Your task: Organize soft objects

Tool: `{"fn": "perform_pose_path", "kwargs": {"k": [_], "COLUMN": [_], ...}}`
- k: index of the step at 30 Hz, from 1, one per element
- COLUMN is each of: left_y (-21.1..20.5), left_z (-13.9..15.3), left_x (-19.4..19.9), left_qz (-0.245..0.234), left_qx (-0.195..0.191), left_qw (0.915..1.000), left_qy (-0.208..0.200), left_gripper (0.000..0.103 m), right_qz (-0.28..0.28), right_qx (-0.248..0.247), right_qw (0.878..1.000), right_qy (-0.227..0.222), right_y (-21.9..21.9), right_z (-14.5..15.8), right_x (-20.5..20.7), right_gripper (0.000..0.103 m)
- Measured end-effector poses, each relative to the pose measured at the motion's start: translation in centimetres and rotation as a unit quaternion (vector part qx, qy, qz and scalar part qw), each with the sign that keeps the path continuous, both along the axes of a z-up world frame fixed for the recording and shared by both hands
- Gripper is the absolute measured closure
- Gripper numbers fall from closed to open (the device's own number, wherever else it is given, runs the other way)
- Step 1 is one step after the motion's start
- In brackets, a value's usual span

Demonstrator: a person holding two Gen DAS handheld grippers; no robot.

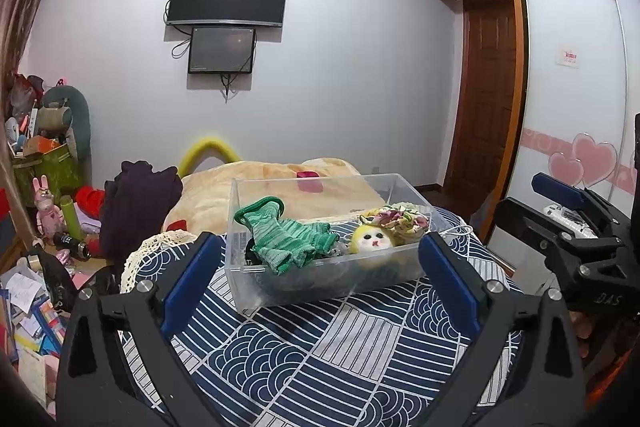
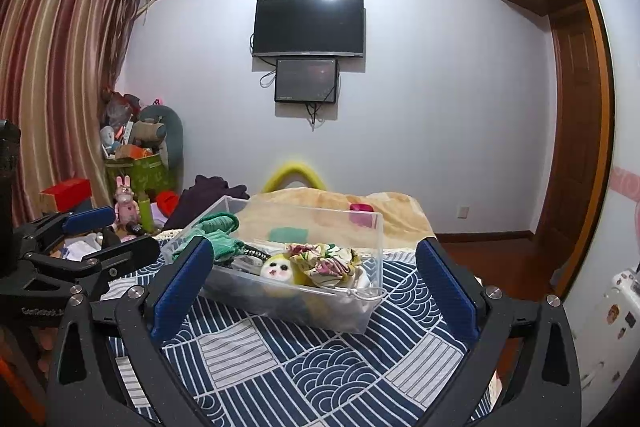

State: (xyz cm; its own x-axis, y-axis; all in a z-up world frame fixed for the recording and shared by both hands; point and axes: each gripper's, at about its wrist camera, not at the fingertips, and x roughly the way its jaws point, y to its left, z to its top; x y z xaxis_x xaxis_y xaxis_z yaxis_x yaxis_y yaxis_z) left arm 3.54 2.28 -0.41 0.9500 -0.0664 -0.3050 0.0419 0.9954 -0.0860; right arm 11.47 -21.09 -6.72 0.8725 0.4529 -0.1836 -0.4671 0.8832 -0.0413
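Left gripper (image 1: pixel 320 287): fingers spread wide, holding nothing, raised over the patterned bedspread (image 1: pixel 320 355) short of the bin. Right gripper (image 2: pixel 316 291): likewise wide apart and empty.

Clear plastic bin (image 1: pixel 320 291): on the bed, between both pairs of fingers in view. Contents: green knitted piece (image 1: pixel 288 239) draped over the rim, yellow plush toy (image 1: pixel 370 241), floral fabric bundle (image 1: pixel 400 219).

Step, judged: items appear gathered; next move calls for tucking the green knit fully inside.

Right view alone shows a white cord (image 2: pixel 366 294) at the bin's corner and the curtains (image 2: pixel 60 67).

Open quilt in front, box walls ahead

Bare patterned quilt (image 1: pixel 320 355) is left free before the clear box (image 1: pixel 320 291); its open top is partly blocked by the overhanging green knit (image 1: pixel 288 239).
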Motion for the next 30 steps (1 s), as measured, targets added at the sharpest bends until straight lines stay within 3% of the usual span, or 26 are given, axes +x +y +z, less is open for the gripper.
{"fn": "perform_pose_path", "kwargs": {"k": [30], "left_y": [-0.87], "left_z": [-0.08], "left_x": [-0.22], "left_qz": [-0.001], "left_qx": [0.011], "left_qw": [0.9999], "left_qy": [-0.009], "left_gripper": [0.002], "right_qz": [0.001], "right_qx": [0.003], "right_qw": [1.000], "right_qy": [0.001], "right_y": [-0.03], "right_z": [0.20], "right_x": [-0.10], "right_gripper": [0.002]}}
